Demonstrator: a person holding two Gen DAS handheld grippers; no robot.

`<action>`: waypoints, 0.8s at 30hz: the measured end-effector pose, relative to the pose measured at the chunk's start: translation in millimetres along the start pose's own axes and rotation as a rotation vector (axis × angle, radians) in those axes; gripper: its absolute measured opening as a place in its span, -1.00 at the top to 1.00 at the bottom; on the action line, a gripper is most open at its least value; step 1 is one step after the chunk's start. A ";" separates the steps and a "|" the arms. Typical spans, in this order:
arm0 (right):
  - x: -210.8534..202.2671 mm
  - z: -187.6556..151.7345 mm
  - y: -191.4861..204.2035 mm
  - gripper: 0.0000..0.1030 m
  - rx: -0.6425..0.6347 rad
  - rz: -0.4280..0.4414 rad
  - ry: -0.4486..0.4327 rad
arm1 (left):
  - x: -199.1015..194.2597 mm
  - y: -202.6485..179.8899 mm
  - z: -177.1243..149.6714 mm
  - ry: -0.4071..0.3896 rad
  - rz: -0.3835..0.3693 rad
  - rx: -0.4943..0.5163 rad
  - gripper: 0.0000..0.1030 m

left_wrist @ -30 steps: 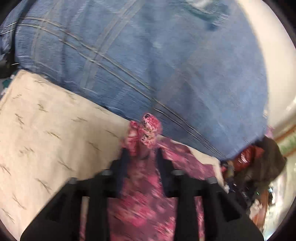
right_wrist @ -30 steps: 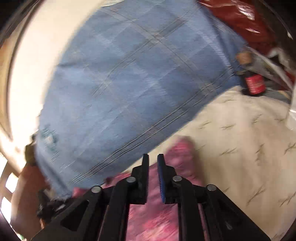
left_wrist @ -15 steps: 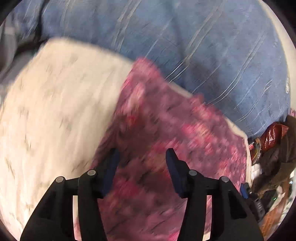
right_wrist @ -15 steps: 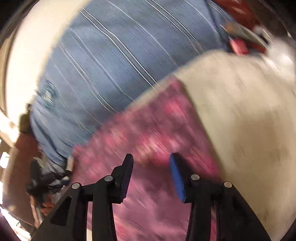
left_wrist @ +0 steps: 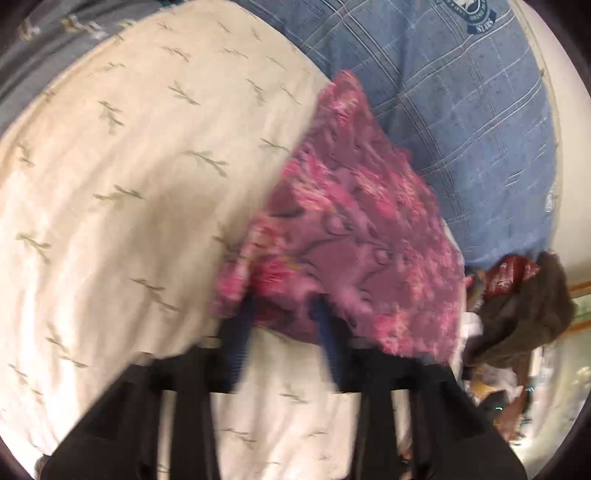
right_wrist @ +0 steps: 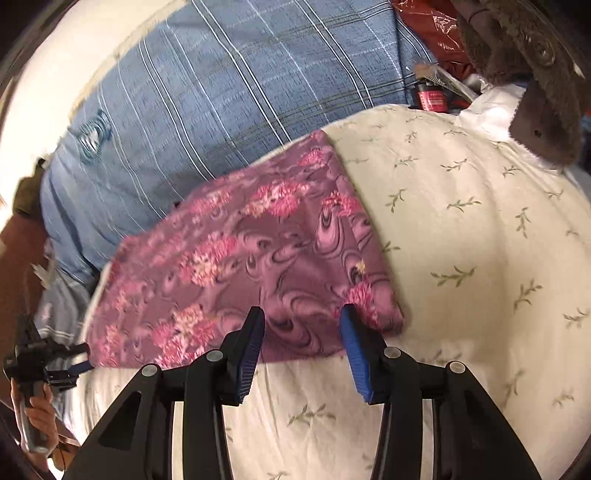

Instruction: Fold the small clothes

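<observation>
Left wrist view: my left gripper (left_wrist: 282, 314) is closing on the floral cloth (left_wrist: 354, 229), newly laid on the bed (left_wrist: 140, 177); my right gripper (right_wrist: 301, 325), opening, has released it.

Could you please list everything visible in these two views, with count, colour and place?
floral cloth: 1, purple and pink, flat on the sheet beside the blue cloth
sheet: 1, cream with green sprigs, under the floral cloth
blue cloth: 1, blue plaid, behind the floral cloth
red bottle: 1, red label, beyond the sheet's far edge
red bag: 1, red, top of the right wrist view
brown fabric: 1, brown, right edge of the left wrist view
left gripper: 1, black with blue pads, closing on the floral cloth's near corner
right gripper: 1, black with blue pads, opening over the floral cloth's near edge
hand: 1, holding the left gripper's handle
</observation>
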State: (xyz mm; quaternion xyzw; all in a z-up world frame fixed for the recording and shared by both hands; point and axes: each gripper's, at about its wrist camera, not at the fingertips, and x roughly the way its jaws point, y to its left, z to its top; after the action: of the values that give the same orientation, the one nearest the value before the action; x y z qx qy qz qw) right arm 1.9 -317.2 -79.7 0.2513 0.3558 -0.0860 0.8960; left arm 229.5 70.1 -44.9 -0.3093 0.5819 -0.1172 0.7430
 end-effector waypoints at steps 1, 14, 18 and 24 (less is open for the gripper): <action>-3.8 -0.9 1.6 0.14 0.012 -0.022 0.015 | -6.8 7.9 2.6 0.007 -0.067 -0.061 0.59; 13.0 -57.5 173.7 0.03 -0.467 0.104 0.072 | -15.1 56.7 4.0 0.042 -0.238 -0.201 0.03; 32.3 -83.2 230.7 0.01 -0.647 0.148 0.073 | -4.6 46.8 13.4 0.074 -0.245 -0.175 -0.10; 50.6 -99.7 266.8 -0.05 -0.795 0.122 0.041 | 9.0 24.6 36.5 0.108 -0.265 -0.116 0.07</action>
State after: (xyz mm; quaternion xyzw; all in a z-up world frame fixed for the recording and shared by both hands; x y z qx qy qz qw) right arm 68.5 -35.7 -72.2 -0.0928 0.3634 0.1166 0.9196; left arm 261.7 96.3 -61.9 -0.4192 0.5808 -0.1969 0.6695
